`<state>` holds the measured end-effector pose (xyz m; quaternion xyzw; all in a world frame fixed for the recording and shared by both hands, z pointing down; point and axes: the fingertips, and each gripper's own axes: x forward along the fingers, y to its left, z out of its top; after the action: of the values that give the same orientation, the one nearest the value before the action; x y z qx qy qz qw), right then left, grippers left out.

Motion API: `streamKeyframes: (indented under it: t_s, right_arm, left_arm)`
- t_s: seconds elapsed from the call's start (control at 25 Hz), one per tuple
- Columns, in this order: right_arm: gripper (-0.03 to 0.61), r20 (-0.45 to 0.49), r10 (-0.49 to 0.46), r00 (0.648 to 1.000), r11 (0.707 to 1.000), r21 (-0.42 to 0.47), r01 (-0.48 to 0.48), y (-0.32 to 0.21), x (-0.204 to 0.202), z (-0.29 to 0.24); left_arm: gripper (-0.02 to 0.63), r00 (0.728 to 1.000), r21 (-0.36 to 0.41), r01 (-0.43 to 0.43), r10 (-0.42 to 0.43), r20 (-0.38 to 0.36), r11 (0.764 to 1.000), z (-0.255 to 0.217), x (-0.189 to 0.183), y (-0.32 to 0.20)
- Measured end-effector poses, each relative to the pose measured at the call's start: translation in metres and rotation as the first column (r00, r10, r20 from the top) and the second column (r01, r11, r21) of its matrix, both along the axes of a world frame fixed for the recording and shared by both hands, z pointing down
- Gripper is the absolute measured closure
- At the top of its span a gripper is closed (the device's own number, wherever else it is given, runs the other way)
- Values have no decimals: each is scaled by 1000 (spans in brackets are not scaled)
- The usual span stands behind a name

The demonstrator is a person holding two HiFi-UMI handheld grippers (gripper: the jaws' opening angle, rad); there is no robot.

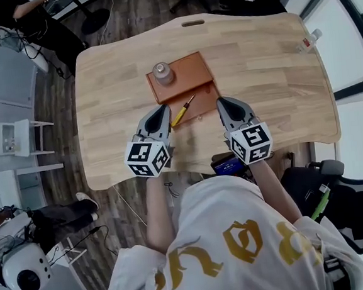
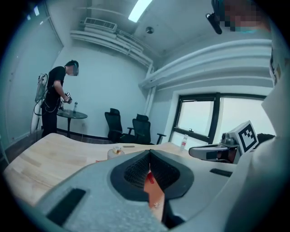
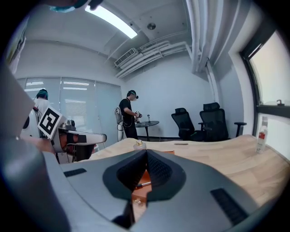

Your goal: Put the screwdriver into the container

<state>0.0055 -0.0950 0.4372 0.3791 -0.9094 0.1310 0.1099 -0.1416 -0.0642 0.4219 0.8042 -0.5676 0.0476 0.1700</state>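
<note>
Both claws are empty and held above the near strip of the light wooden worktop (image 1: 263,71). The left claw (image 1: 161,113) has its jaws pressed together with nothing between them, and so does the right claw (image 1: 224,103).

Just beyond and between their tips is the yellow-handled screwdriver (image 1: 182,112). It lies slantwise on the near, lower section of the flat brown container (image 1: 187,68), so it looks already placed. The handle end sits close to that section's near rim.

Risk: either claw tip is near enough to clip the handle and roll it over the rim onto the worktop. Dropping back down between the claws would cause this.

Farther back, a small clear round jar (image 1: 162,73) stands on the container's raised far part. A sideways sweep by the left claw could topple it.

Edges: the worktop's near edge runs right under the claws' bodies, with a dark blue-lit device (image 1: 227,164) at it.

Free room: bare wood on both sides of the container, wider on the right. A clear plastic bottle (image 1: 309,40) stands well apart at the far right corner.
</note>
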Motion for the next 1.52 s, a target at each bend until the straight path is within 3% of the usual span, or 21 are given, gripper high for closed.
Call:
streamKeyframes:
  t_s: [0.16, 0.4, 0.56, 1.12, 1.52]
  right_arm:
    - [569, 10, -1, 1000, 999, 35, 0, 6, -1, -14]
    - [569, 16, -4, 1000, 999, 42, 4, 13, -4, -17]
    - [569, 26, -23, 999, 999, 34, 22, 20, 0, -19]
    - [569, 23, -20, 1000, 1000, -1, 20, 14, 5, -5]
    - [569, 46, -33, 998, 999, -4, 33, 15, -4, -2]
  left_arm:
    - [604, 998, 28, 54, -53, -42, 998, -12, -7, 11]
    - [604, 996, 48, 86, -88, 24, 995, -14, -12, 21]
    - [604, 993, 73, 121, -121, -8, 990, -21, -9, 24]
    - [604, 993, 41, 113, -112, -46, 993, -12, -4, 21]
    - [604, 992, 38, 126, -127, 24, 991, -11, -17, 23]
